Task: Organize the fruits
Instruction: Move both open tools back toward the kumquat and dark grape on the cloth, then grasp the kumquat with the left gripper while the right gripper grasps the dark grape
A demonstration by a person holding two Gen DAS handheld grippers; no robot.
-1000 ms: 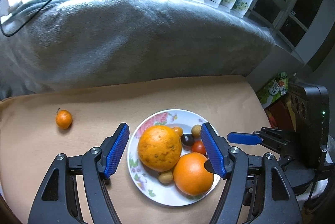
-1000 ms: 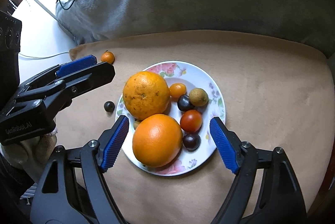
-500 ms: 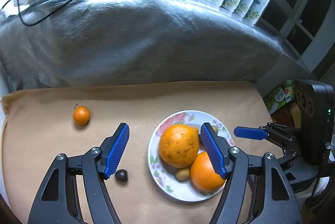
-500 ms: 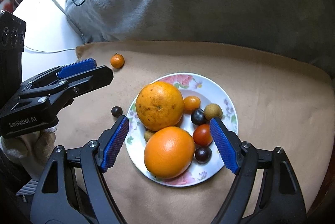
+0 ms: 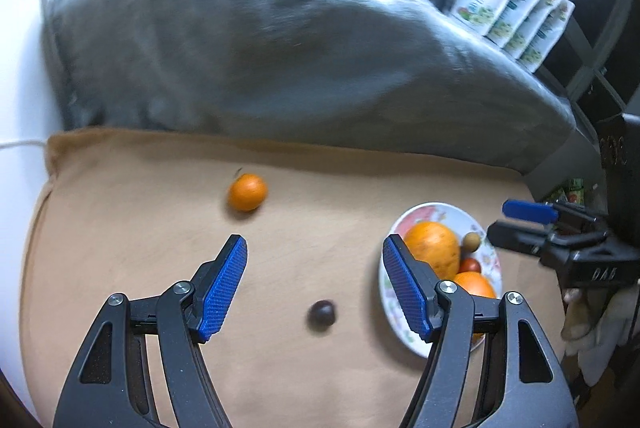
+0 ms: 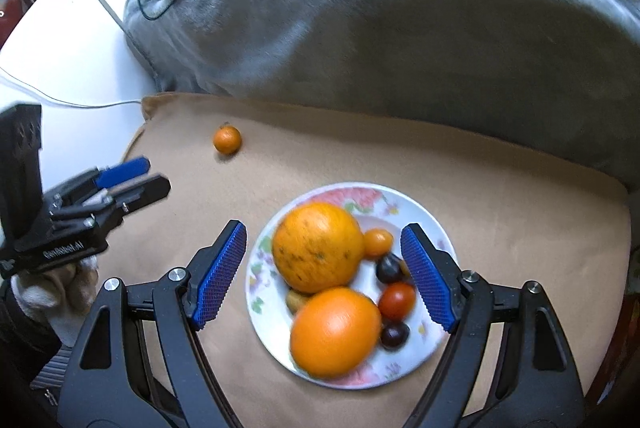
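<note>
We hold the left gripper [image 5: 316, 284] over the tan cloth [image 5: 140, 248], jaws wide apart and gripping nothing; a dark plum [image 5: 321, 313] lies on the cloth between and just below its blue pads [image 5: 224, 284]. A small mandarin [image 5: 247, 192] sits alone on the cloth, well apart from the plum and nearer the grey blanket [image 5: 280, 60]. The floral plate [image 5: 400, 320] stands to the right, partly behind the right-hand pad. We hold the right gripper [image 6: 324, 276] above that plate, jaws likewise spread wide and empty. On the plate we count: a speckled orange [image 6: 318, 246], a smooth orange [image 6: 335, 332] touching it, a kumquat [image 6: 377, 242], two dark plums [image 6: 389, 268], a red tomato [image 6: 397, 302], and a brownish fruit [image 6: 297, 301] tucked between the oranges at the plate's left edge. Pouches [image 5: 512, 8] stand in a row beyond the blanket.
</note>
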